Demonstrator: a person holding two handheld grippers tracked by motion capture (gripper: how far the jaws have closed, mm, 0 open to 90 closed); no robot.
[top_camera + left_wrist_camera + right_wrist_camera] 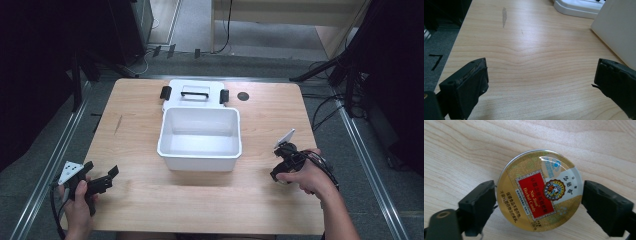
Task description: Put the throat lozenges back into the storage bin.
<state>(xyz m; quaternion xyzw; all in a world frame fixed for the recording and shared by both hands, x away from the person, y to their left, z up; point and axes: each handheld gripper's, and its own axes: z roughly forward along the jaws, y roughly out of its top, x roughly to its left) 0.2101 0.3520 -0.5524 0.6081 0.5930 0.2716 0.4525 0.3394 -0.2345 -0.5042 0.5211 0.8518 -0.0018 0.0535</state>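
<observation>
In the high view the right gripper (283, 161) points down at the tabletop (150, 200), at about four o'clock from the white bin (200, 150) that stands open in the middle with its lid (195, 93) lying flat behind it at twelve o'clock; the left gripper (102, 182) rests near the edge at about eight o'clock from the bin, jaws spread and empty. A small dark disc (243, 96) lies at about one o'clock from the bin, beside the lid. Dark stands and cables ring the table over grey floor. In the left gripper view the pale wood grain runs bare between its parted jaws, with a grey smear (504, 16) at eleven o'clock and the bin's wall at two o'clock. In the right gripper view a round candy tin (539, 191) lies flat on the wood between the jaws, which sit at nine and three o'clock of its rim; they seem just to touch it, though whether they press I cannot tell. The tin is likely light, rigid metal with a glossy printed lid, so it could slip or skate on the smooth wood; taking it squarely across the rim, low on the side wall, looks soundest.
</observation>
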